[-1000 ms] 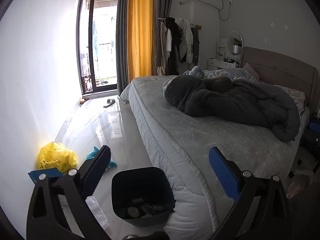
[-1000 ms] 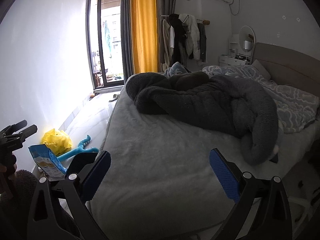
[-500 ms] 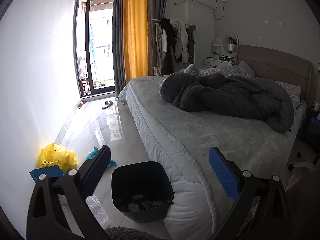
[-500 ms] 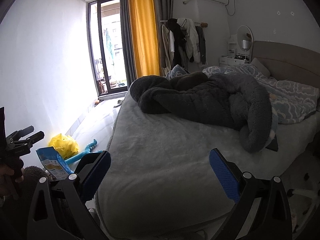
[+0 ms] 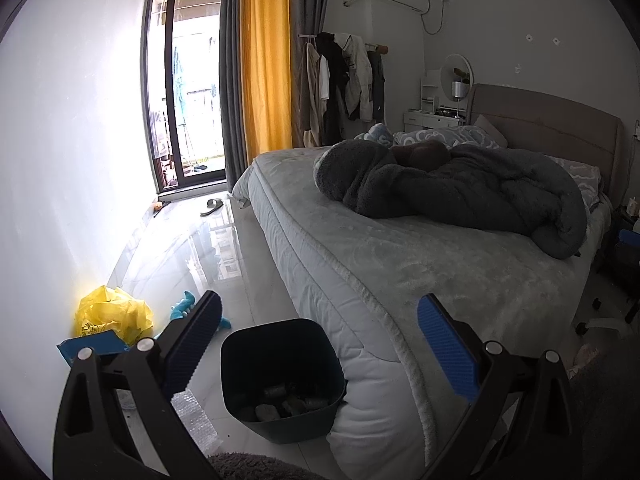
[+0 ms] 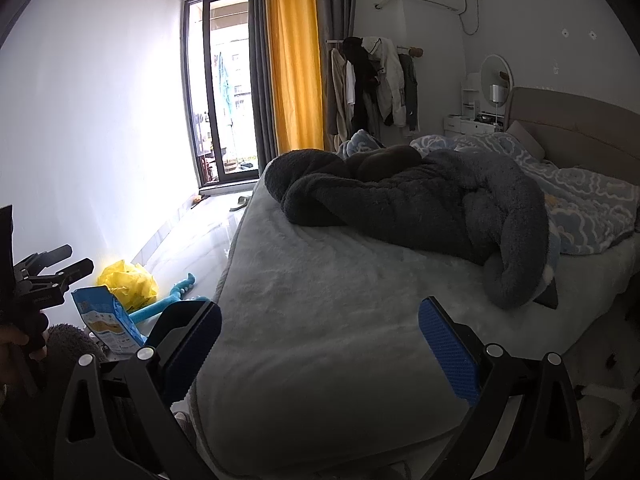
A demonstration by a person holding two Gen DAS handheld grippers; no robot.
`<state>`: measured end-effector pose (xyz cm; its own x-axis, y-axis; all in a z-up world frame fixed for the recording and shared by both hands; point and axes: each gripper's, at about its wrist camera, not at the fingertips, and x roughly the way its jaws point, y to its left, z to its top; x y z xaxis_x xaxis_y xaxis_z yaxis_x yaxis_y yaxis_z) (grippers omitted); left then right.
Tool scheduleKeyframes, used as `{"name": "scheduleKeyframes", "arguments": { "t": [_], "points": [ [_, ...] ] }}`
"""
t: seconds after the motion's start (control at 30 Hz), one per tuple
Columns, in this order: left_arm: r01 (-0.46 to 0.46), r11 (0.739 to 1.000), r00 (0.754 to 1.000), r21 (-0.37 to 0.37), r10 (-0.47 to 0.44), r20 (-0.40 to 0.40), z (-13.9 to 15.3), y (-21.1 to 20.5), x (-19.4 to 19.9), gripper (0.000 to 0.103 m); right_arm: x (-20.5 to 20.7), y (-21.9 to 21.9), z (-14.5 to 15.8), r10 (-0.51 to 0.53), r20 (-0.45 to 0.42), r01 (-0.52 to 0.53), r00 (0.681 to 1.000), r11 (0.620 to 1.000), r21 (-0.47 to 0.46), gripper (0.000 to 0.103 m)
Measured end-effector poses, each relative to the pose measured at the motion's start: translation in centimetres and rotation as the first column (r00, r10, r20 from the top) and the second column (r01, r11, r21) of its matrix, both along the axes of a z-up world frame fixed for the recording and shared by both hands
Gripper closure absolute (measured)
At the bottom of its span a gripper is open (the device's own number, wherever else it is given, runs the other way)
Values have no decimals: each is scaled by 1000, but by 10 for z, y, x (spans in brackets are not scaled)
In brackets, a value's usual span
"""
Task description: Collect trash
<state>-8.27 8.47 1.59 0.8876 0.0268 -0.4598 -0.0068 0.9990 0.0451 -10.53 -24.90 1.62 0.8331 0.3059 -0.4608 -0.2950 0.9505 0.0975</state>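
The bin (image 5: 282, 376) is sitting on the floor (image 5: 192, 252), touching the bed's (image 5: 400, 264) near corner, and it is holding a few dark lumps that I cannot make out. Left of the bin, bubble wrap (image 5: 196, 424) is lying just beside it; farther left a blue packet (image 5: 94, 342) and a yellow bag (image 5: 114, 316) are resting near the wall (image 5: 68, 160), with a teal toy (image 5: 184, 310) between them and the bin. I am holding my left gripper (image 5: 318, 344) above the bin, fingers spread wide and gripping nothing. My right gripper (image 6: 320, 346) is hovering over the bed, right of the bin, equally wide and empty. A dark blanket (image 6: 420, 208) is lying heaped on the bed beyond.
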Motion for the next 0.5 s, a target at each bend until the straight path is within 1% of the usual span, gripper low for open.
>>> {"name": "scheduleKeyframes", "arguments": {
  "t": [0.33, 0.5],
  "points": [
    [-5, 998, 1000, -55, 5, -2, 0, 8, -2, 3, -1, 1, -1, 3, 2, -3, 1000, 1000, -7, 3],
    [-5, 998, 1000, -60, 5, -2, 1, 10, -2, 3, -1, 1, -1, 3, 1, -3, 1000, 1000, -6, 3]
  ]
}}
